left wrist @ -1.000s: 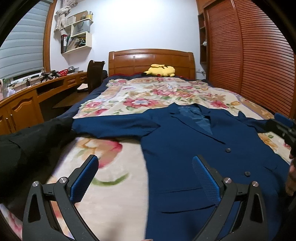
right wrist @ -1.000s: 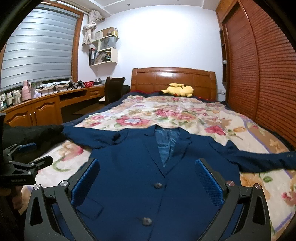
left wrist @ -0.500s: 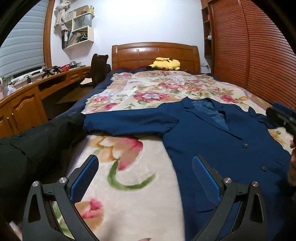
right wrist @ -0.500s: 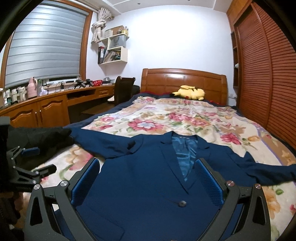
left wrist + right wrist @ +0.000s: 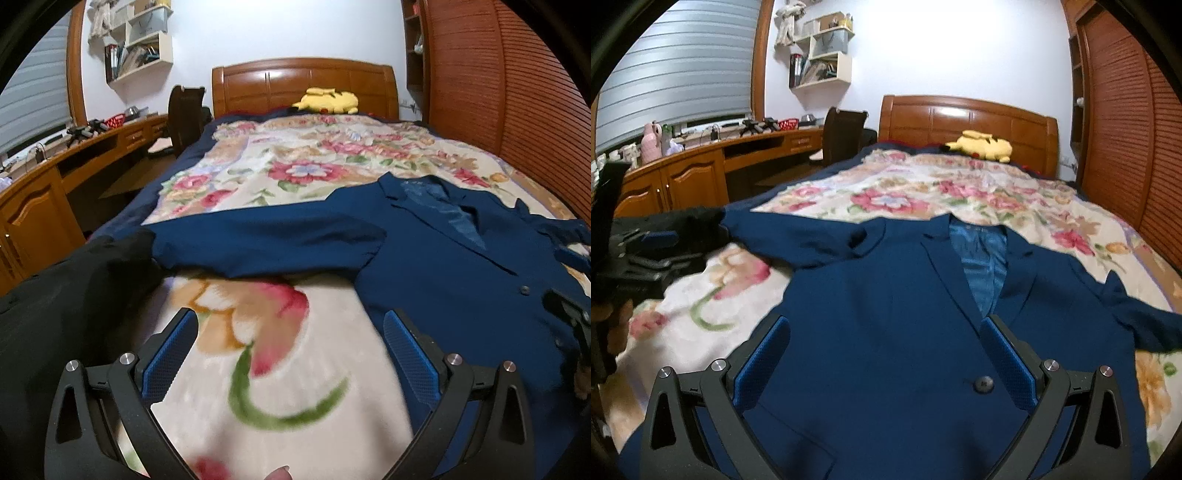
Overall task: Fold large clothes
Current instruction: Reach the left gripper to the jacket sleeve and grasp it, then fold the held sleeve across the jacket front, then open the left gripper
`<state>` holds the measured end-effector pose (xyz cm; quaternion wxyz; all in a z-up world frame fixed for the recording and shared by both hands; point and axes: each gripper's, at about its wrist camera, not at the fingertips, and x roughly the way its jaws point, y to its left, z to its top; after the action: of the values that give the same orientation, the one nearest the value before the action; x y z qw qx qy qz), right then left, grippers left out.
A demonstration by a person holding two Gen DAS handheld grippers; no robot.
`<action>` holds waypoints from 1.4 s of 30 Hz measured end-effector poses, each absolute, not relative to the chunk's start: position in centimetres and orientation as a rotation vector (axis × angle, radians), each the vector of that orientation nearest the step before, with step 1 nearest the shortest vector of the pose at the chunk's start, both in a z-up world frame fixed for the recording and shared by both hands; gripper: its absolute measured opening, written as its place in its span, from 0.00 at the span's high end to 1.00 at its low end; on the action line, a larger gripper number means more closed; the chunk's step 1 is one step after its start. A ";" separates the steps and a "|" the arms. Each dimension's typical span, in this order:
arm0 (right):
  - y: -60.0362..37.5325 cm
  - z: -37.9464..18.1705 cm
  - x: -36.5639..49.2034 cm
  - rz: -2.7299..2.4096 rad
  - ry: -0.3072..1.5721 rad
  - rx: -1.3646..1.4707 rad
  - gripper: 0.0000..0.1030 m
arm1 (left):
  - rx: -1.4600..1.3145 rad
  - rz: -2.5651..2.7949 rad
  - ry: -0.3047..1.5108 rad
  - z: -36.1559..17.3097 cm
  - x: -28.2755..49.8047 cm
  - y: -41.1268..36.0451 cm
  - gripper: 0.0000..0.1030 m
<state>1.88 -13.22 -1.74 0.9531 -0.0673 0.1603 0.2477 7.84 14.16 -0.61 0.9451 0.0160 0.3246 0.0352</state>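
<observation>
On the floral blanket [image 5: 295, 173] that covered the bed, the navy jacket [image 5: 886, 314] lay face up and spread flat, buttoned, collar toward the headboard [image 5: 964, 118], with both sleeves stretched out sideways. We held the left gripper [image 5: 291, 332] with its jaws spread wide and nothing between them, over bare blanket just beside the jacket's side edge and short of the outstretched sleeve [image 5: 266, 240]. We held the right gripper [image 5: 886, 339] equally wide apart and empty above the jacket's chest, near the upper button [image 5: 983, 384].

We judged that no fold had begun. The sleeve's cuff end met a dark garment [image 5: 66, 295] heaped at the bed's edge, so a careless pinch there could have caught both fabrics and dragged the heap across the bed. The blanket looked plush, and a deep grab could have taken it up with the sleeve. Lifting one sleeve alone might have skewed the flat body or rumpled the lapels.
</observation>
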 end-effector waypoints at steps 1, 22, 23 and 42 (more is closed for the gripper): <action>-13.2 -2.0 2.2 0.506 0.336 -0.140 0.01 | 0.030 0.081 0.675 -0.9 8.6 14.4 0.02; -10.3 -0.8 2.4 0.531 0.398 -0.182 0.01 | -0.244 0.185 0.822 -4.4 18.9 22.4 0.36; -10.3 -0.8 2.3 0.530 0.398 -0.182 0.01 | -0.256 0.189 0.827 -4.7 19.2 22.7 0.36; -10.1 -0.7 2.7 0.539 0.404 -0.183 0.01 | -0.040 0.195 0.834 -2.8 21.7 19.9 0.97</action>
<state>2.66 -10.10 -0.75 0.9397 -0.0899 0.1978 0.2642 21.67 19.87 -2.85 0.9095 -0.0195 0.4043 0.0945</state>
